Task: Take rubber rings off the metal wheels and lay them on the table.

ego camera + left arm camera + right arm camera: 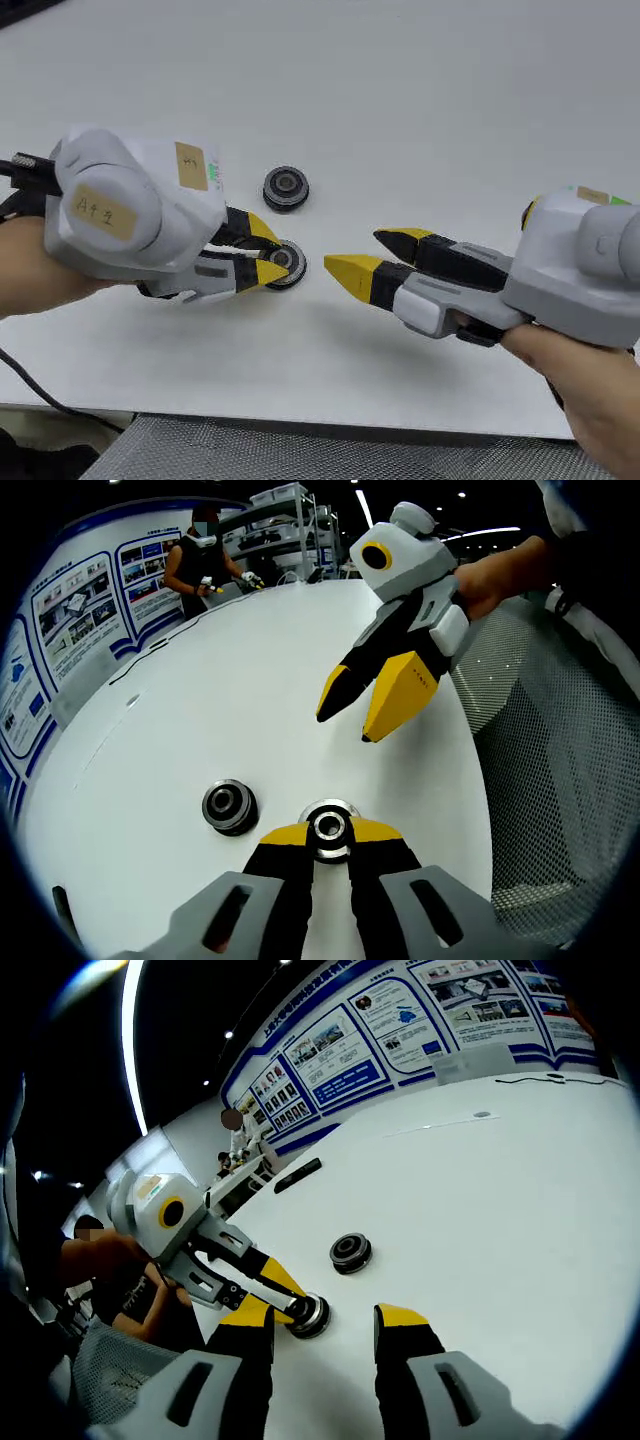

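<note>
Progress: we are judging the job as barely starting; both wheels are wearing their black rubber rings [268, 190], so both are waiting to be stripped.
Left side: we are clenching the left gripper [272, 255] on the near wheel [288, 263], pinning it on the worktop [420, 110] close to the near edge, left of middle.
Beyond: the far wheel [285, 188] is sitting just towards the far edge, untouched.
Right side: we are holding the right gripper [355, 250] released, jaws spread, beside the near wheel.
Containers: we are using none; rings are going straight onto the worktop.
</note>
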Tool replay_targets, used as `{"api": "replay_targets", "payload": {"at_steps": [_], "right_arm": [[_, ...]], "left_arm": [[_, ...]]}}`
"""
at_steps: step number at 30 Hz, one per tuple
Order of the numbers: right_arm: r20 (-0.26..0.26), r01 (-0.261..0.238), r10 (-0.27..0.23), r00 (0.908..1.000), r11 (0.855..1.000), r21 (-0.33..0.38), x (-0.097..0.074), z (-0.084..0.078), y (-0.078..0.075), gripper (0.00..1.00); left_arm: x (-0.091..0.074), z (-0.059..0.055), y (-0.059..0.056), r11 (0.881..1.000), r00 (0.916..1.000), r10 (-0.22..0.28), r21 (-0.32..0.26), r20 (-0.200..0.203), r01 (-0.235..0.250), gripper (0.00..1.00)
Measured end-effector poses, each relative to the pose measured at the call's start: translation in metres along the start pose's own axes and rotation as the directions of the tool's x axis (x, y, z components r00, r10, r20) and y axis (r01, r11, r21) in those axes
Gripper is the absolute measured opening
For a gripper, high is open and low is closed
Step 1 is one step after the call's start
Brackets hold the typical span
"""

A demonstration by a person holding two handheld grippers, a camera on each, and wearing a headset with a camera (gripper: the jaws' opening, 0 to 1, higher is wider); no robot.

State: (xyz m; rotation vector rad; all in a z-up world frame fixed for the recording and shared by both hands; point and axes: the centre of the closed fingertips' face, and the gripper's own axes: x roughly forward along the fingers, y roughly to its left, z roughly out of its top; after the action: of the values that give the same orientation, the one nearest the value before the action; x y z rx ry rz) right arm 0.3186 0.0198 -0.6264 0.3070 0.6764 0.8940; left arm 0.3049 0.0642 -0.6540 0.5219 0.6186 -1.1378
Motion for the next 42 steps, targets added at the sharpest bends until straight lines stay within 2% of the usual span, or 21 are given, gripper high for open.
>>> {"api": "replay_targets", "payload": {"at_steps": [8, 12, 17, 23, 31, 42], "right_arm": [[-0.003, -0.040, 0.041, 0.9992, 0.993, 0.111, 0.018, -0.004, 0.008, 0.35], [-0.035, -0.061, 0.066, 0.9972, 0.988, 0.141, 0.027, -0.011, 0.011, 0.33], [-0.058, -0.062, 0.076, 0.9955, 0.976, 0.208, 0.033, -0.017, 0.011, 0.30], [-0.063, -0.068, 0.085, 0.9944, 0.969, 0.236, 0.034, -0.019, 0.013, 0.30], [-0.077, -0.070, 0.101, 0.9920, 0.940, 0.333, 0.038, -0.023, 0.012, 0.30], [-0.107, -0.073, 0.115, 0.9875, 0.938, 0.340, 0.039, -0.029, 0.015, 0.25]], "left_arm": [[0.001, 0.001, 0.001, 1.000, 1.0000, -0.003, -0.002, 0.002, 0.003, 0.12], [0.002, 0.000, 0.002, 1.000, 1.0000, -0.004, -0.005, 0.002, 0.004, 0.12], [0.002, 0.000, 0.002, 1.000, 1.0000, -0.005, -0.007, 0.001, 0.005, 0.12], [0.002, 0.000, 0.002, 1.000, 1.0000, -0.003, -0.012, 0.001, 0.003, 0.12], [0.002, 0.001, 0.001, 1.000, 1.0000, -0.004, -0.007, 0.000, 0.004, 0.12], [0.002, 0.002, 0.000, 1.000, 1.0000, -0.006, -0.010, 0.003, 0.006, 0.12]]}}
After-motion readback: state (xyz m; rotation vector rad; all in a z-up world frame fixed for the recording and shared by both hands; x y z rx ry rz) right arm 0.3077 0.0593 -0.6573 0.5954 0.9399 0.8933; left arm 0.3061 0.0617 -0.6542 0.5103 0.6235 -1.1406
